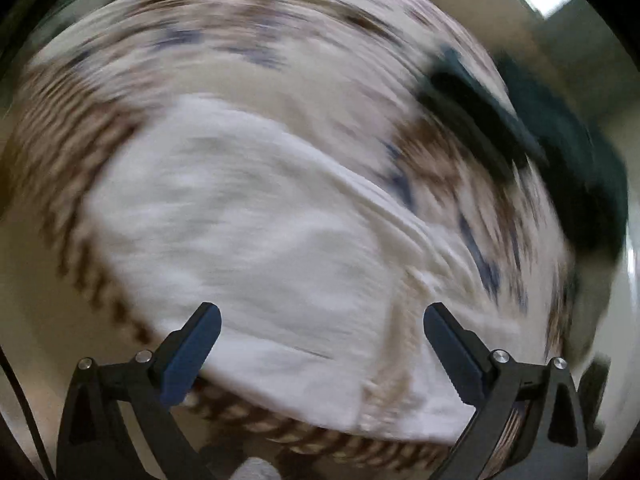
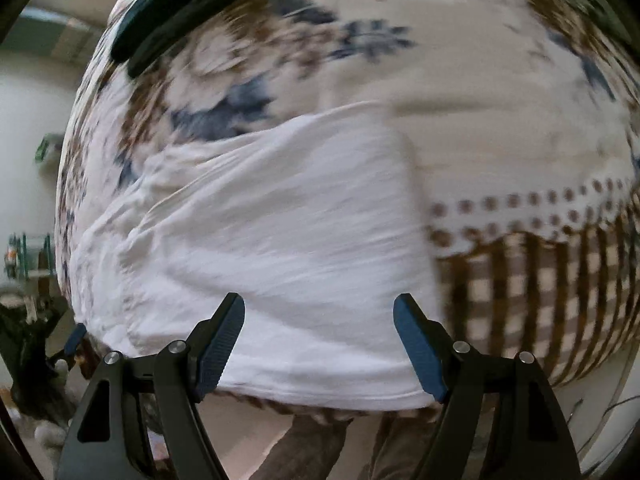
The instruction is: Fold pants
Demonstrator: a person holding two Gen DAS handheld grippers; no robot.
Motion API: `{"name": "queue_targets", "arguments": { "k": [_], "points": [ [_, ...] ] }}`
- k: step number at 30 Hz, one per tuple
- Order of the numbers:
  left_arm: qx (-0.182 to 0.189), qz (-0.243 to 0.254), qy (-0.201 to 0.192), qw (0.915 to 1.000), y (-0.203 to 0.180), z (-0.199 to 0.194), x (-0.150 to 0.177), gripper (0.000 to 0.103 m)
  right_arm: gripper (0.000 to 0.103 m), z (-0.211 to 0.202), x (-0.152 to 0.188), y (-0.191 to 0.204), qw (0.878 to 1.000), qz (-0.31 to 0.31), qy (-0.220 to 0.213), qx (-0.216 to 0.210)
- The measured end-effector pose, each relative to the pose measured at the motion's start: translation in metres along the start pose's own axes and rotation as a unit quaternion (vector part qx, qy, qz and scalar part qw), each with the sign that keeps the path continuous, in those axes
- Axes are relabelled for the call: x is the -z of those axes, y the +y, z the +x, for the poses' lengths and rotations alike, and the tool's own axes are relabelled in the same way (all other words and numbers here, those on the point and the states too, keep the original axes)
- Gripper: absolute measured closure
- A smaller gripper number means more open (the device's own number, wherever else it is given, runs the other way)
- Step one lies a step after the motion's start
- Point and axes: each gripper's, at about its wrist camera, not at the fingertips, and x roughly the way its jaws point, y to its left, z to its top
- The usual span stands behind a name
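The white pants (image 1: 248, 232) lie folded on a table with a floral cloth (image 1: 224, 52); the frame is motion-blurred. My left gripper (image 1: 320, 320) is open and empty, hovering over the near edge of the pants. In the right wrist view the same white pants (image 2: 272, 224) fill the middle. My right gripper (image 2: 320, 316) is open and empty above their near edge. The left gripper's blue fingertip (image 2: 75, 338) shows at the left edge of that view.
A dark object (image 1: 480, 120) lies on the cloth beyond the pants; it also shows in the right wrist view (image 2: 168, 20). The cloth's checked border (image 2: 540, 292) hangs over the near table edge. Shelving and clutter (image 2: 28, 256) stand off to the left.
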Motion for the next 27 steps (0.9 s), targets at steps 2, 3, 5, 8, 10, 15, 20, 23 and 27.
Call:
{"name": "queue_targets", "arguments": {
  "k": [2, 3, 5, 8, 10, 15, 20, 23, 27],
  "points": [
    [0.014, -0.101, -0.023, 0.9945, 0.047, -0.006, -0.001, 0.000, 0.024, 0.008, 0.000, 0.024, 1.000, -0.022, 0.009, 0.001],
    [0.019, -0.139, -0.030, 0.9897, 0.063, -0.006, 0.000, 0.000, 0.024, 0.011, 0.001, 0.033, 1.000, -0.027, 0.014, 0.000],
    [0.036, -0.222, -0.039, 0.9736, 0.103, 0.000, 0.002, 0.002, 0.024, 0.020, 0.001, 0.053, 0.999, -0.039, 0.024, -0.001],
    [0.076, -0.313, -0.043, 0.9457, 0.150, 0.018, 0.008, 0.003, 0.024, 0.034, -0.001, 0.075, 0.998, -0.051, 0.035, -0.001],
    [0.109, -0.346, -0.042, 0.9311, 0.167, 0.032, 0.011, 0.003, 0.024, 0.046, -0.004, 0.089, 0.997, -0.061, 0.040, 0.005],
    [0.130, -0.352, -0.047, 0.9259, 0.175, 0.052, 0.004, 0.003, 0.024, 0.073, -0.010, 0.109, 0.996, -0.070, 0.057, 0.018],
    [0.134, -0.357, -0.065, 0.9220, 0.177, 0.059, -0.009, 0.009, 0.024, 0.088, -0.016, 0.118, 0.995, -0.069, 0.065, 0.026],
    [0.115, -0.352, -0.082, 0.9253, 0.178, 0.057, -0.015, 0.038, 0.024, 0.091, -0.018, 0.123, 0.995, -0.075, 0.064, 0.029],
    [0.067, -0.305, -0.099, 0.9447, 0.161, 0.041, -0.017, 0.059, 0.024, 0.093, -0.020, 0.127, 0.994, -0.083, 0.062, 0.030]
  ]
}}
